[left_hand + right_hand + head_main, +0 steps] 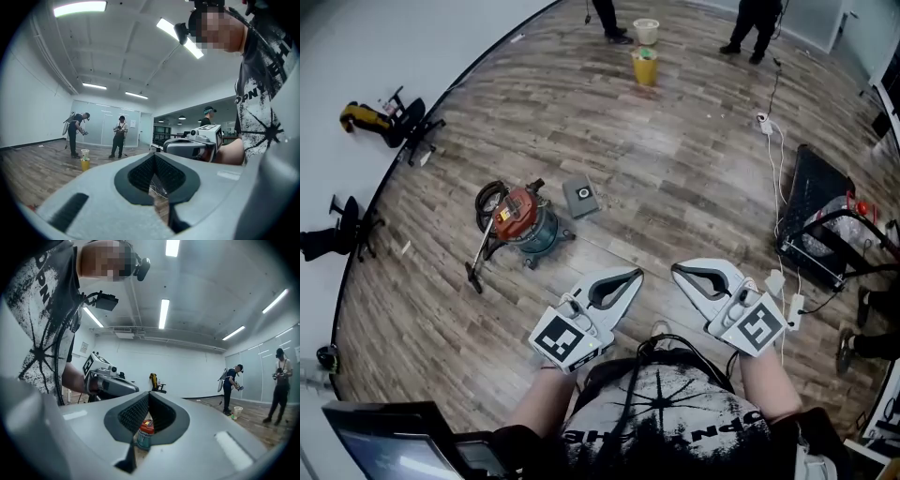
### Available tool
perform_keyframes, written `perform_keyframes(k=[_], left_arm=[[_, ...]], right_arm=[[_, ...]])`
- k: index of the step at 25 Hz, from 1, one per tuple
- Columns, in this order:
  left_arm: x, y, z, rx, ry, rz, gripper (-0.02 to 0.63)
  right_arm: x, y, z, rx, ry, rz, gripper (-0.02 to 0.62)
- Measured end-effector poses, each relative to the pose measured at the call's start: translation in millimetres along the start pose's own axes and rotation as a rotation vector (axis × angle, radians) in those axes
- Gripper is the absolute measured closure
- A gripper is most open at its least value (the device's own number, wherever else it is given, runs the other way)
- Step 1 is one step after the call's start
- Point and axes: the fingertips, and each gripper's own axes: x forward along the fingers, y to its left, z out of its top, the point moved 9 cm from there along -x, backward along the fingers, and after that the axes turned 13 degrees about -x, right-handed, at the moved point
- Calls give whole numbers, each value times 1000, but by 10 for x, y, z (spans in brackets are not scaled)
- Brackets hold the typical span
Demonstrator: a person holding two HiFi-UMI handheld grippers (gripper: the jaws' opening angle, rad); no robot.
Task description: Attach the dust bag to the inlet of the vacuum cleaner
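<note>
Two empty grippers held side by side above the wooden floor point(694, 159), with the vacuum cleaner standing well apart from them.

Both the left gripper point(634, 276) and the right gripper point(679, 272) have the jaws pressed together, with nothing between them, and their tips point toward each other with a gap between. In the head view the vacuum cleaner point(522, 221), with red top and blue-grey drum, stands upright on the floor to the upper left of the left gripper, and its hose point(482, 251) lies down beside it. The dust bag point(581, 197), a flat grey square, lies on the floor just beside the vacuum cleaner on its right, not touching it. In the right gripper view the vacuum cleaner shows low behind the closed jaws. A yellow bucket point(645, 67) and two persons point(757, 23) stand far at the back.
</note>
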Motion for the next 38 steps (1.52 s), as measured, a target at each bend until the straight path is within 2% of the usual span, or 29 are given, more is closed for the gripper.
perform_keyframes(k=[6,10,17,19,21,23,28,31,35,38], left_arm=[[179,-19,56,16,1,43,603],[283,-20,99,28,-28,51,603],[311,125,169,38,-25,79,603],[324,227,213,51,-65,74,603],[344,370,241,49,-90,71,603],[347,547,243,29,-65,77,603],[435,1014,446,33,-79,40,603],[489,1388,592,38,-49,36,604],[549,1897,864,72,-112,10,604],[499,2274,941,37,-82,12,604]], right_arm=[[-91,-199,-95,15,-39,18,588],[-109,-326,-141,12,-56,32,588],[75,-454,-218,15,-58,65,588],[177,-496,-251,2,-52,73,588],[275,-567,-291,-8,-40,74,588],[392,-655,-316,-12,-36,65,588],[751,-916,-358,-21,-13,42,588],[1065,-1148,-394,-34,-3,26,588],[1530,-1448,-467,-39,10,14,588],[1875,-1599,-500,-45,15,10,588]])
